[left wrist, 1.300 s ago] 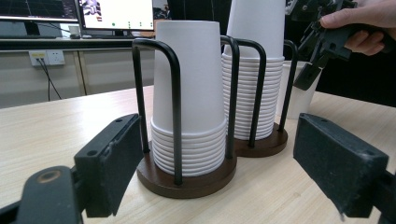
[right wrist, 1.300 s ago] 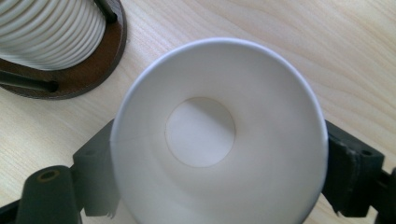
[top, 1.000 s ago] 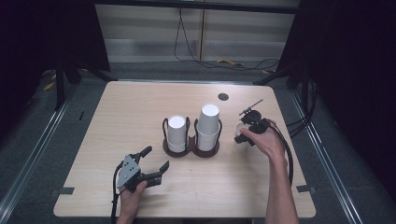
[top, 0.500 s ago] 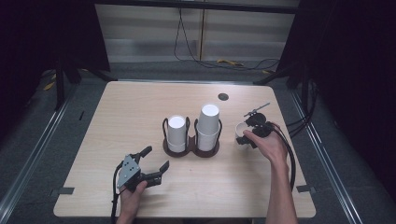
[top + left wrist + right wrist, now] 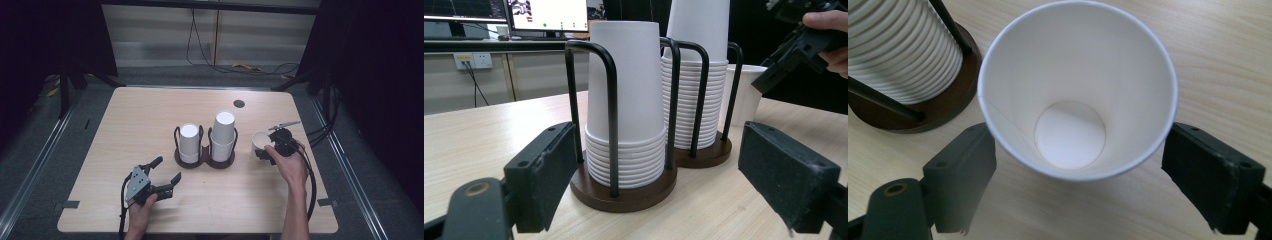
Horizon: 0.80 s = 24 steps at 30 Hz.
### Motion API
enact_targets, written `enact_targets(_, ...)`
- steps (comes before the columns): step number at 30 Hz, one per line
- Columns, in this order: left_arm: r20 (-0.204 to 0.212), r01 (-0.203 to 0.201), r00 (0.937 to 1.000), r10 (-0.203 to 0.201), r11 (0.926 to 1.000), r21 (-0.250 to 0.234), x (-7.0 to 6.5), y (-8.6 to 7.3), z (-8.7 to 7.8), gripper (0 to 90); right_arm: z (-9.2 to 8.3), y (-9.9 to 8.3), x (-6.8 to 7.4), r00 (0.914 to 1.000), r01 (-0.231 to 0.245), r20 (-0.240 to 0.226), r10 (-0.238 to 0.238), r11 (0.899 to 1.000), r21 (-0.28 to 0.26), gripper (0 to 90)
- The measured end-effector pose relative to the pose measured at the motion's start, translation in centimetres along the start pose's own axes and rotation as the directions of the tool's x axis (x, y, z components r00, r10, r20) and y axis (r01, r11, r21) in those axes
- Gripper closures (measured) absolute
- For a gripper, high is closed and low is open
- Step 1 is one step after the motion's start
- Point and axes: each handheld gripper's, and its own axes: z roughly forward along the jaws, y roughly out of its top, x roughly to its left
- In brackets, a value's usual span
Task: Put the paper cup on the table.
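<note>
Two hand-held grippers gaped: right hand-held gripper [image 5: 1075, 185] straddled an upright cup [image 5: 1075, 90], untouched, at the rack's [image 5: 205, 159] three o'clock; left hand-held gripper [image 5: 165, 176] held nothing.

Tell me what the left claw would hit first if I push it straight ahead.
Probably the shorter paper cup stack in the near ring of the black wire holder; the open left claw points right at it.
</note>
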Motion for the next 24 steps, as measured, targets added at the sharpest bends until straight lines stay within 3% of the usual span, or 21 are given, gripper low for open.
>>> enact_targets(6,0.0,0.007,1.0,-0.007,1.0,0.001,0.0,0.0,0.0,15.7,-0.8,-1.6,0.5,0.9991,-0.037,0.016,0.039,0.996,-0.085,13.8)
enact_targets(11,-0.001,0.001,1.0,-0.001,1.0,0.004,0.0,0.0,0.0,15.8,-1.4,-3.3,1.7,0.9975,-0.06,0.028,0.065,0.985,-0.162,13.5)
enact_targets(18,-0.002,-0.001,1.0,0.001,1.0,0.007,0.0,0.0,0.0,15.8,-2.2,-5.6,3.3,0.9926,-0.088,0.055,0.108,0.954,-0.286,13.4)
enact_targets(21,-0.002,0.001,1.0,-0.001,1.0,0.004,0.0,0.0,0.0,15.8,-2.1,-6.4,3.8,0.9937,-0.069,0.061,0.094,0.941,-0.331,13.5)
enact_targets(24,-0.002,-0.001,1.0,0.001,1.0,0.006,0.0,0.0,0.0,15.8,-2.0,-7.0,4.5,0.9943,-0.051,0.065,0.085,0.91,-0.41,13.4)
